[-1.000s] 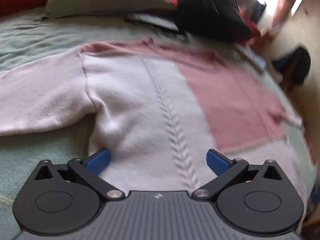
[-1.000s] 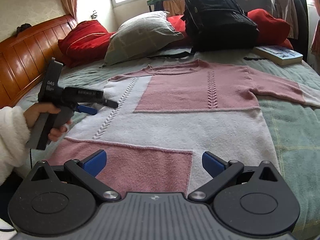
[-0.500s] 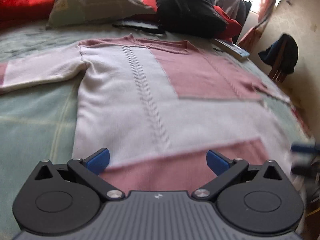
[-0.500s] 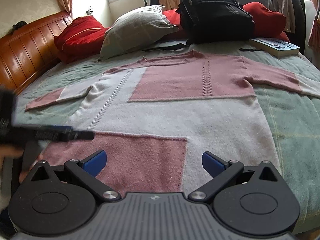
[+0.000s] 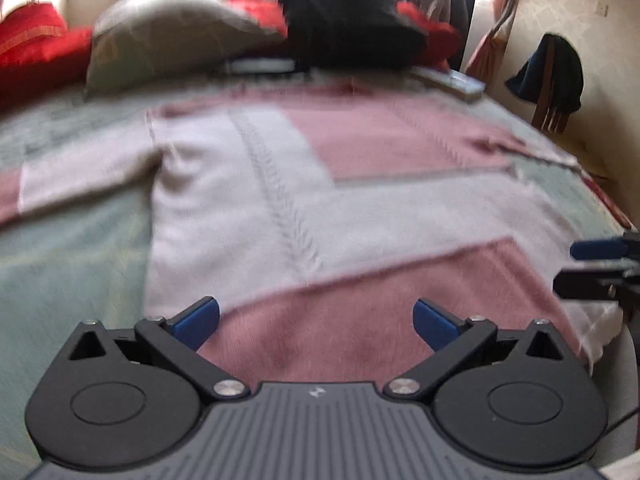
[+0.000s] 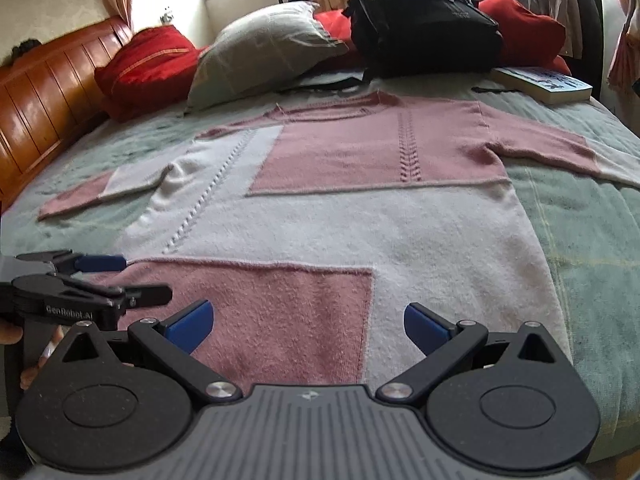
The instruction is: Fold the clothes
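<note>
Green bedding covers the bed (image 6: pixel 580 248), and the pink and white sweater (image 6: pixel 360 216) lies spread flat on it, sleeves out to both sides, hem nearest. At the hem's left corner the left claw (image 6: pixel 120 276) hovers wide open, holding nothing; its own view is blurred, so contact is hard to judge. Further right, the right claw (image 6: pixel 308 324) gapes empty above the hem's middle. Folding looks unstarted; next, each claw needs a hem grip.

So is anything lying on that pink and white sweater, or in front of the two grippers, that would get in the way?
Nothing visible does. The sweater lies flat and bare; backpack, pillow and book sit beyond its collar. Both the left gripper and right gripper are open at its hem.
</note>
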The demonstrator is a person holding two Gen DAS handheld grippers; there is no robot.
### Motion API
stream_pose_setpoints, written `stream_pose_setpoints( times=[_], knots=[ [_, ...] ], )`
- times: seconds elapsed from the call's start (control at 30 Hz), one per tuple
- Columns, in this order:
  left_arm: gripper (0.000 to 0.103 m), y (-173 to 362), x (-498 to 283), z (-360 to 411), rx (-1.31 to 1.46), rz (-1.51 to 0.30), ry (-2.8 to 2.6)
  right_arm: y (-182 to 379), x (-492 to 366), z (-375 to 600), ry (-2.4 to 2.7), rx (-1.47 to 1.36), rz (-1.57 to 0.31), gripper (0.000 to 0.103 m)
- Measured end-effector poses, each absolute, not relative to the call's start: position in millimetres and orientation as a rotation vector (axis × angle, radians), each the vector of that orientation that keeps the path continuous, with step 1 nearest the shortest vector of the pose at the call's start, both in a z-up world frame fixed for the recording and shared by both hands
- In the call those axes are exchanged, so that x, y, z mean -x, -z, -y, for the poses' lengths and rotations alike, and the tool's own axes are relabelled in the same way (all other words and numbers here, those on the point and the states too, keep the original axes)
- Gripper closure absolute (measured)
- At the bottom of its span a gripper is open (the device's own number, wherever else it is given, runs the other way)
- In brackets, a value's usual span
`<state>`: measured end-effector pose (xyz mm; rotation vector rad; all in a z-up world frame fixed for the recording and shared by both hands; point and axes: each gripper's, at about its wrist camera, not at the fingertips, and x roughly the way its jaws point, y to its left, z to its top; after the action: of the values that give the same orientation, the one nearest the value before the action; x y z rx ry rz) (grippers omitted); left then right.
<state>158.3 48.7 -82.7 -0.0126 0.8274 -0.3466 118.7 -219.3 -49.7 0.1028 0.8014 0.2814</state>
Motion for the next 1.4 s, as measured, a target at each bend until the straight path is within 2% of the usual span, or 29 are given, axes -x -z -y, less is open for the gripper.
stream_pose_setpoints(
  times=[0.27,0.5,0.73,0.87,1.0,1.17,1.4],
  knots=[
    [0.001,58.5,-163.9,-97.8,0.108,-0.796,0.342,59.4,-127.2,208.0,-0.278,-0.104,-0.837,0.0],
    [0.001,31.7,-221.4,-194.9,0.08,-0.684,0.096,60.8,-136.9,197.1,-0.269,-0.083,-0.841,0.0],
    [0.001,59.5,-298.1,-268.8,0.052,-0.727,-0.136,64.2,-150.1,190.8,-0.228,-0.066,-0.856,0.0],
    [0.001,81.9,-306.9,-282.9,0.059,-0.776,-0.185,64.2,-153.7,190.8,-0.209,-0.044,-0.858,0.0],
    [0.001,86.9,-298.6,-285.2,0.065,-0.782,-0.185,65.3,-155.7,194.9,-0.196,-0.047,-0.86,0.0],
    [0.001,56.4,-280.9,-267.3,0.055,-0.767,-0.175,60.6,-146.7,199.9,-0.207,-0.046,-0.831,0.0],
    [0.001,8.4,-245.8,-177.0,-0.094,-0.685,0.071,50.1,-128.6,218.3,-0.201,-0.064,-0.792,0.0]
  ],
)
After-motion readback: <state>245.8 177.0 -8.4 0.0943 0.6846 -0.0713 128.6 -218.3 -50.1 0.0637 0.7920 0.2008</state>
